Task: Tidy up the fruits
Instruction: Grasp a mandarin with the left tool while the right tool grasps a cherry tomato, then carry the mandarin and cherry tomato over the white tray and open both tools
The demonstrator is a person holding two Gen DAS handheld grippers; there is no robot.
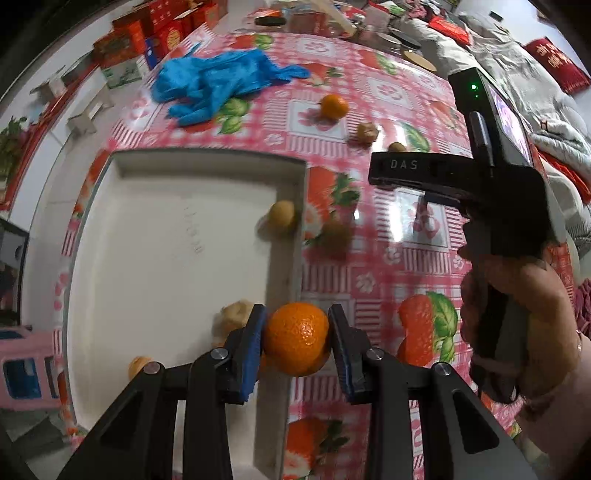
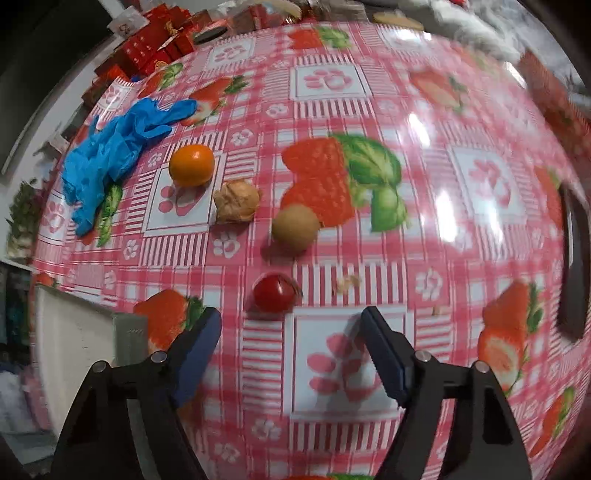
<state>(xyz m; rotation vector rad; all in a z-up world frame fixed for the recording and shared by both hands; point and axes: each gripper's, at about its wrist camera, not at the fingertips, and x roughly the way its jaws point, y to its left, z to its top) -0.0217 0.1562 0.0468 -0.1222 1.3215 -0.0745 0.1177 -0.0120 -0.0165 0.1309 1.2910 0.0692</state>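
My left gripper (image 1: pixel 297 325) is shut on a mandarin orange (image 1: pixel 296 338), held above the right rim of the white tray (image 1: pixel 288 236). In the tray lie a longan (image 1: pixel 281 213), a pale walnut (image 1: pixel 232 318) and another small fruit (image 1: pixel 138 365). My right gripper (image 2: pixel 291 328) is open and empty above the tablecloth, just short of a red cherry tomato (image 2: pixel 275 292). Beyond it lie a longan (image 2: pixel 295 228), a walnut (image 2: pixel 236 201) and a second mandarin (image 2: pixel 191 164). The right gripper's body (image 1: pixel 480 184) shows in the left wrist view.
A blue glove (image 1: pixel 218 85) lies crumpled at the table's far left; it also shows in the right wrist view (image 2: pixel 110 151). Red boxes (image 1: pixel 159 29) stand beyond the table. The tray corner (image 2: pixel 92 325) is left of my right gripper. A brown fruit (image 1: pixel 336 232) lies beside the tray.
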